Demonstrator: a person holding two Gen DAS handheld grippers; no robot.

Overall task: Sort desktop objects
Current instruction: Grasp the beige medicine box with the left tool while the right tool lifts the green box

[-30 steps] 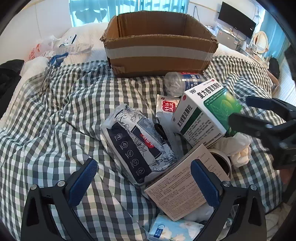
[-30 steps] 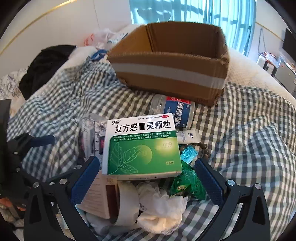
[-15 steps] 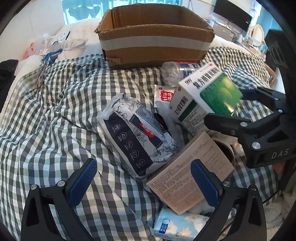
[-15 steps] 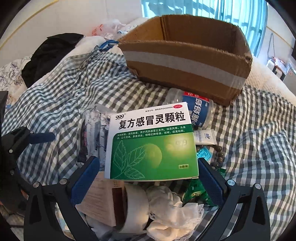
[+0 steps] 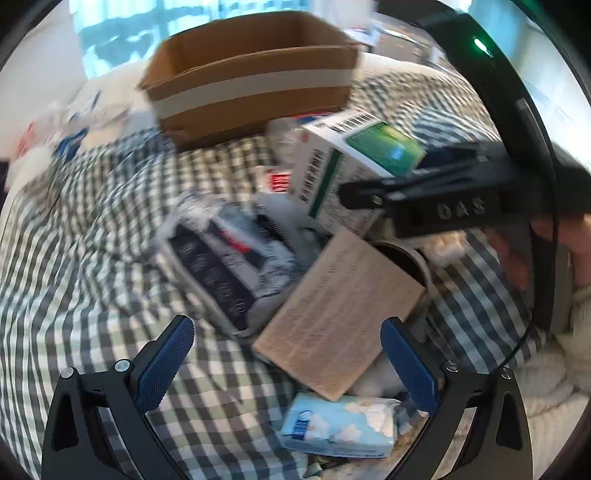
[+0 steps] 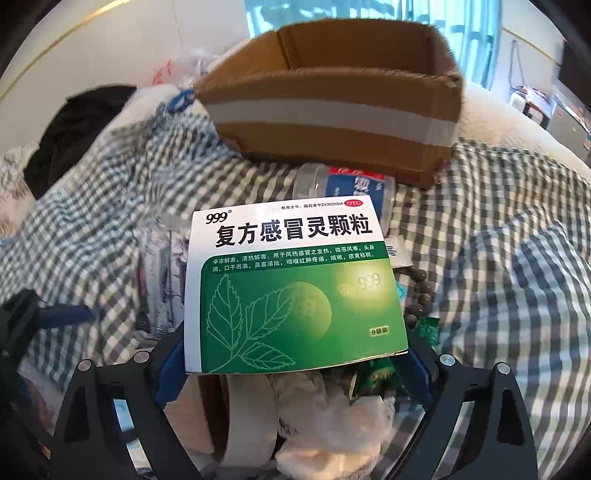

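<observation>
Two views: left hand-held gripper (image 5: 284, 363) wide open, empty; right hand-held gripper (image 6: 291, 363) closing around medicine box (image 6: 295, 288).

A bedroom in a home. The work surface is a bed covered with a rumpled green-and-white checked cotton sheet (image 6: 517, 295), which spreads under and to both sides of the jaws. Beyond the jaws, at the far edge of the sheet, lie white quilted bedding (image 6: 509, 122) and a heap of black clothing (image 6: 74, 129) off to the left. Farther back hang pale turquoise curtains (image 6: 443, 22) over a bright window. At the far right stands a cluttered small table (image 6: 532, 103) against a plain white wall.
</observation>
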